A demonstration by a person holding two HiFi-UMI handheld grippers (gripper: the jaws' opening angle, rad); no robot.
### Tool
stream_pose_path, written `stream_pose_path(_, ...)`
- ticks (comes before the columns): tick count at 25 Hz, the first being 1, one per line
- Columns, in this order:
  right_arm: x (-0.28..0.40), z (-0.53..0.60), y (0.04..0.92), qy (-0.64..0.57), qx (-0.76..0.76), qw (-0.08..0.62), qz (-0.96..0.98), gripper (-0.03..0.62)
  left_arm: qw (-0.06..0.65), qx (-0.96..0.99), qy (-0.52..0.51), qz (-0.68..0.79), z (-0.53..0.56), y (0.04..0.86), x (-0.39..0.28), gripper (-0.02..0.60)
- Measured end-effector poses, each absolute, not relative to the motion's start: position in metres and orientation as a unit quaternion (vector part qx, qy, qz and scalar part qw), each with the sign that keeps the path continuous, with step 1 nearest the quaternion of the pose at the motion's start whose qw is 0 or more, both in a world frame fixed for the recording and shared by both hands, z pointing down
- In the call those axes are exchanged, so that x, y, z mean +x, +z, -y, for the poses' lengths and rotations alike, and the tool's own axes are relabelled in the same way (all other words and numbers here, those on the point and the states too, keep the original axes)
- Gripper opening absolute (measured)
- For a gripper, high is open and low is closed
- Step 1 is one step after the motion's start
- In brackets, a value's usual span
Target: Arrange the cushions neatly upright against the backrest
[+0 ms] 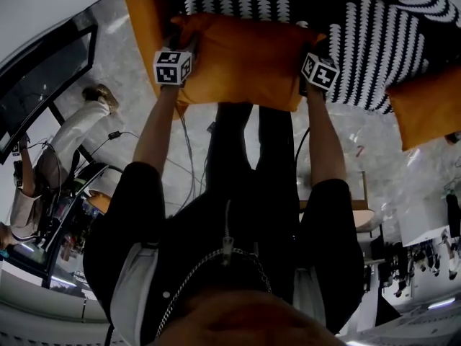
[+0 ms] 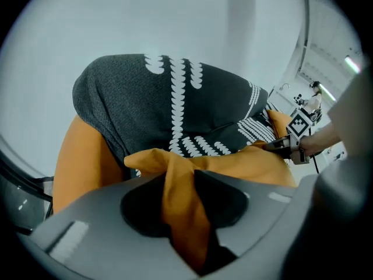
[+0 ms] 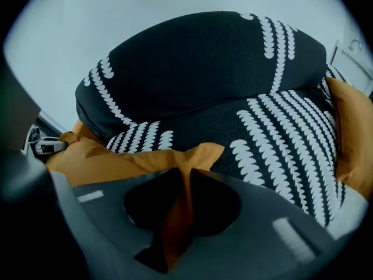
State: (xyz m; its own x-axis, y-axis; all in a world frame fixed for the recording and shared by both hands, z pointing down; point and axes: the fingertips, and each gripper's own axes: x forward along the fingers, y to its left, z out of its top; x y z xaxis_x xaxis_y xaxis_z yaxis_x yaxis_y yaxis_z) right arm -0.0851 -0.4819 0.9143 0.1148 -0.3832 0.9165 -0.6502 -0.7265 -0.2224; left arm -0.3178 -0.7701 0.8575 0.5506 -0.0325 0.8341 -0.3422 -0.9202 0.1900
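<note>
The sofa [image 1: 374, 49], dark fabric with rows of white scallop marks, stands on a grey marbled floor [image 1: 115, 56]. 2 things lie on it: the left orange cushion [image 1: 140, 20] at 1 end, the right orange cushion [image 1: 425, 107] at the other.

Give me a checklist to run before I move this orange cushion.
1. Grip of the left gripper on a corner of the orange cushion: ok, shut on fabric.
2. Grip of the right gripper on the other corner: ok.
3. Cushion roughly level between both grips: ok.
4. The patterned cushion behind is upright: cannot tell.
5. The second orange cushion is out of the way: ok, off to the right.
</note>
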Motion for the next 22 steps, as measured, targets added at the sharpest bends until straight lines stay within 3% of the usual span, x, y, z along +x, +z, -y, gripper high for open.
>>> stream_pose_path(8,-0.098,0.453,0.889,0.542,0.757,0.118,0.346,0.032,0.145,0.885,0.434,0.088,0.75,0.824,-0.32,0.12)
stream_pose_path(22,-0.031,0.471,0.808,0.438,0.817,0.115,0.357,0.028,0.141,0.909,0.38,0.1,0.754,0.765,-0.281,0.1)
